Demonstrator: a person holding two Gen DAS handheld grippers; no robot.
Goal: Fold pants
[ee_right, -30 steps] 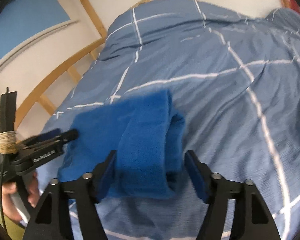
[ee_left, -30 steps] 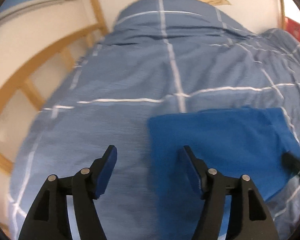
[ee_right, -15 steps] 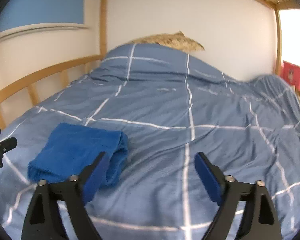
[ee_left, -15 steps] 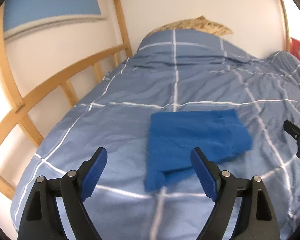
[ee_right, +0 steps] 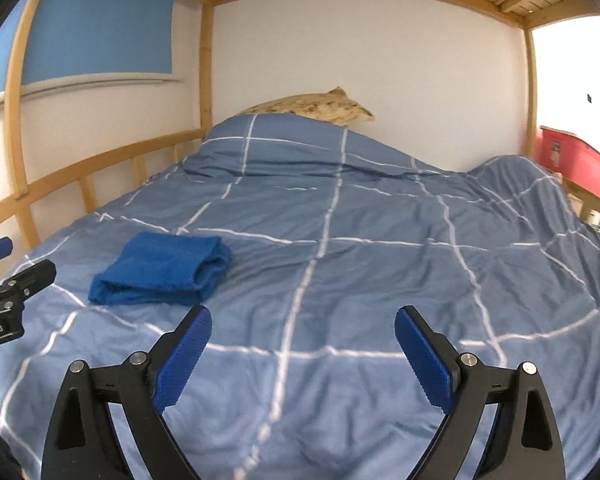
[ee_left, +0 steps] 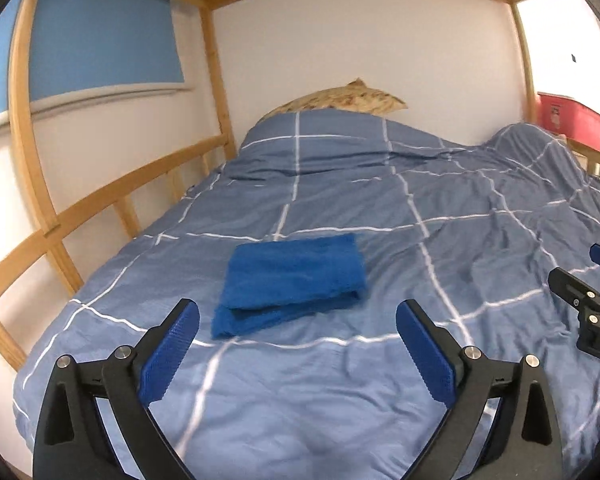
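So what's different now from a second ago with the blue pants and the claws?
Both claws pulled back and up from the folded blue pants. The left claw has just been opening, and the right claw opened too; nothing is between either. The pants stayed folded on the checked duvet.

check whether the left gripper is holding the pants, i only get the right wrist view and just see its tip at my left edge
Observer: No. The left gripper is open, its jaws have just been opening and nothing is between them. The folded blue pants lie on the duvet ahead of it.
Operator: is the near edge of the fold tidy
Observer: Not quite. In the left wrist view the bottom layer sticks out past the top layer at the near left corner.
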